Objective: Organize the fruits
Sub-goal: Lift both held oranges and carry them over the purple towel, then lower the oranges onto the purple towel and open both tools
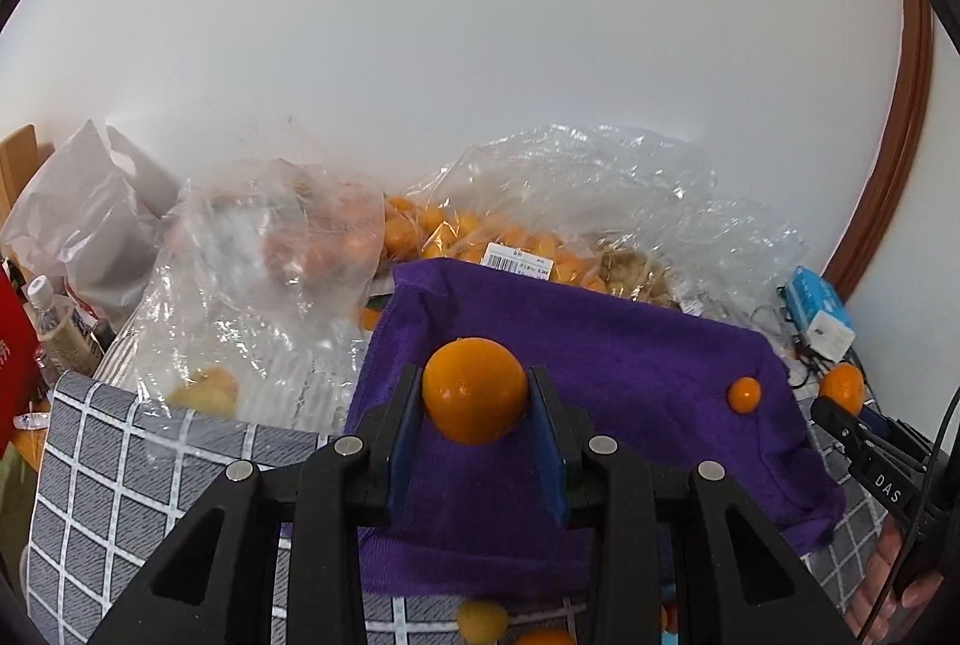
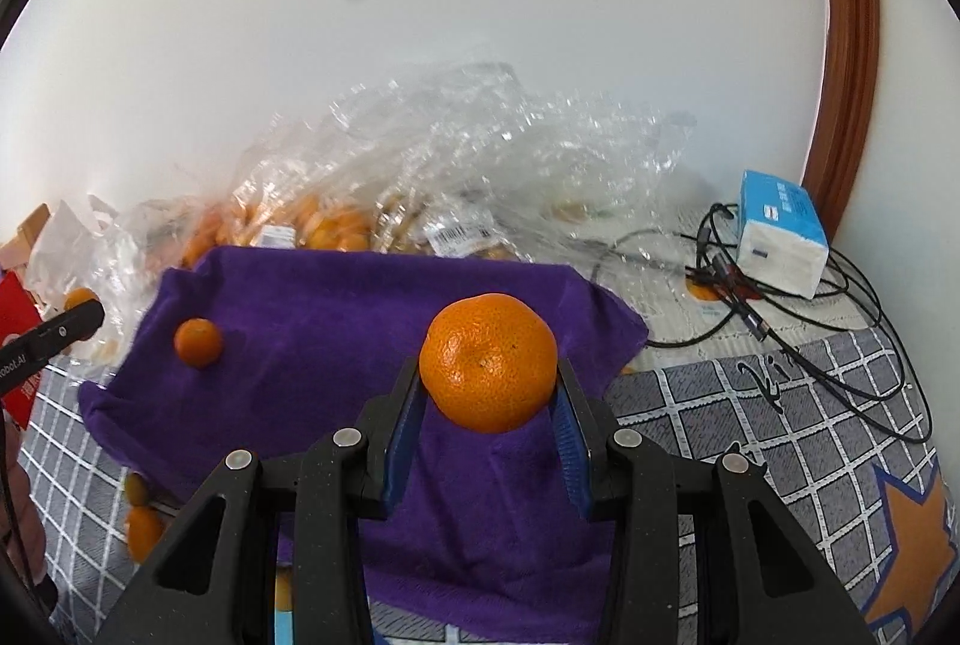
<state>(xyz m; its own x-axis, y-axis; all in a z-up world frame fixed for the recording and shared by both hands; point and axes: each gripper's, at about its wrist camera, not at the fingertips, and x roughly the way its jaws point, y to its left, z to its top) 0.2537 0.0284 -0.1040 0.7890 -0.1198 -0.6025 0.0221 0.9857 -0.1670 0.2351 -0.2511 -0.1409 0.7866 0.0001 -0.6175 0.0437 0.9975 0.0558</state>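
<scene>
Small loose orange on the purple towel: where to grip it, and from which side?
Grip the small orange across its widest middle, coming from above, fingers straddling it. It is round, so any axis works, and it sits alone on the flat purple towel with bare cloth all around. Both grippers are full now: left gripper and right gripper each hold an orange, so one must unload first.

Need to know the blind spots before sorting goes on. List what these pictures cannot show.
- Left wrist view: fruit at the bottom edge, half hidden by the left claw body.
- Left wrist view: pale fruit under the crinkled plastic bag, kind unclear.
- Right wrist view: fruit near the purple towel, partly tucked under its edge.
- Both views: bagged fruit count, blurred by glare.
</scene>
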